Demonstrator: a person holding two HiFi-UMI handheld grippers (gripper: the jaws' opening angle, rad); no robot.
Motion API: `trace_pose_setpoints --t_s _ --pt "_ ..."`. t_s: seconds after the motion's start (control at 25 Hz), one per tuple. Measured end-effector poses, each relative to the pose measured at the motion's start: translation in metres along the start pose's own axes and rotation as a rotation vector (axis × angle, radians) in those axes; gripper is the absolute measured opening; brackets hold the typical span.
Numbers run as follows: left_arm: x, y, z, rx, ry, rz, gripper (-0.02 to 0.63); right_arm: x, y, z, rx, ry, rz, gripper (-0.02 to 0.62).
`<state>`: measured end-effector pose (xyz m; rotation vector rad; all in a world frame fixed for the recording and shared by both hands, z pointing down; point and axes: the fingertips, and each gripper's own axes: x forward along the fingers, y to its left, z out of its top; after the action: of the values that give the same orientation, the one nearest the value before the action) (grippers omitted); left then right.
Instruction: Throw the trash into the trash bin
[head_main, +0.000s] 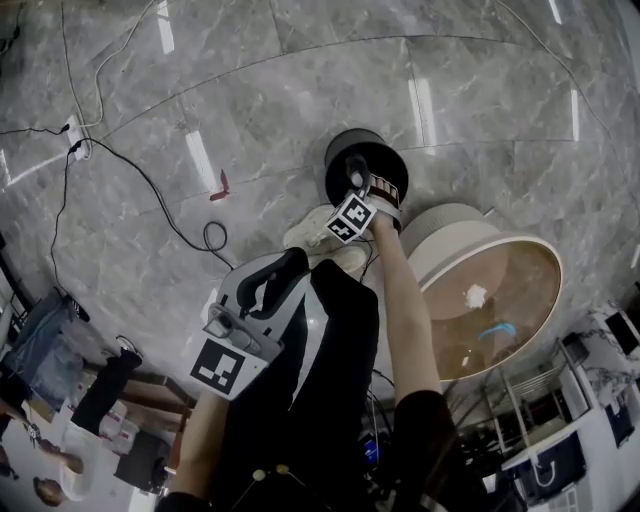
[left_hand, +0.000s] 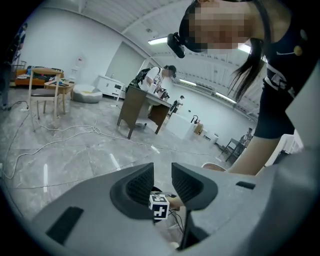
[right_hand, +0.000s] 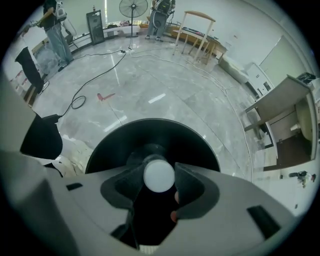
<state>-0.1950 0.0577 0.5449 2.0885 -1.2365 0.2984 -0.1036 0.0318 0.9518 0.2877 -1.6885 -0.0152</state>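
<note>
A round black trash bin (head_main: 366, 162) stands on the marble floor. My right gripper (head_main: 356, 180) points steeply down over its mouth, shut on a bottle with a white cap (right_hand: 159, 173). In the right gripper view (right_hand: 159, 180) the cap sits end-on between the two jaws, with the bin's dark opening (right_hand: 150, 136) right beneath it. My left gripper (head_main: 272, 282) hangs nearer my body, open, with nothing between its fingers. In the left gripper view (left_hand: 162, 182) only the right gripper's marker cube (left_hand: 159, 206) shows through the gap.
A round wooden table (head_main: 520, 262) stands right of the bin, with a crumpled white paper (head_main: 475, 295) and a blue item (head_main: 497, 330) on it. A red scrap (head_main: 219, 187), black cables (head_main: 150, 190) and a power strip (head_main: 75, 136) lie on the floor to the left.
</note>
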Motion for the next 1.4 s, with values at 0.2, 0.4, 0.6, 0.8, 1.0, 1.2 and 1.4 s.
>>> trace_pose_setpoints --t_s 0.2,0.4,0.6,0.8,1.0,1.2,1.4 --pt "0.001 0.008 -0.013 -0.010 0.016 0.003 0.112 0.019 0.002 -0.001 0.010 0.006 0.014 0.198" --pt "0.003 0.005 -0.012 -0.015 0.001 -0.005 0.112 0.027 0.010 -0.001 0.007 -0.003 0.041 0.199" --pt "0.004 0.006 -0.015 -0.016 -0.004 -0.004 0.112 0.035 0.012 -0.003 0.012 0.011 0.034 0.199" --pt "0.000 0.008 -0.018 -0.029 -0.011 0.000 0.112 0.040 0.018 -0.006 0.031 0.021 0.047 0.201" --pt "-0.002 0.011 -0.023 -0.035 -0.014 -0.004 0.112 0.045 0.017 -0.003 0.028 0.014 0.023 0.204" --pt "-0.006 0.012 -0.023 -0.040 -0.023 -0.005 0.112 0.045 0.017 -0.007 0.095 0.040 0.029 0.230" --pt "-0.011 0.012 -0.018 -0.035 -0.027 -0.017 0.112 0.038 0.017 -0.008 0.171 0.052 0.082 0.324"
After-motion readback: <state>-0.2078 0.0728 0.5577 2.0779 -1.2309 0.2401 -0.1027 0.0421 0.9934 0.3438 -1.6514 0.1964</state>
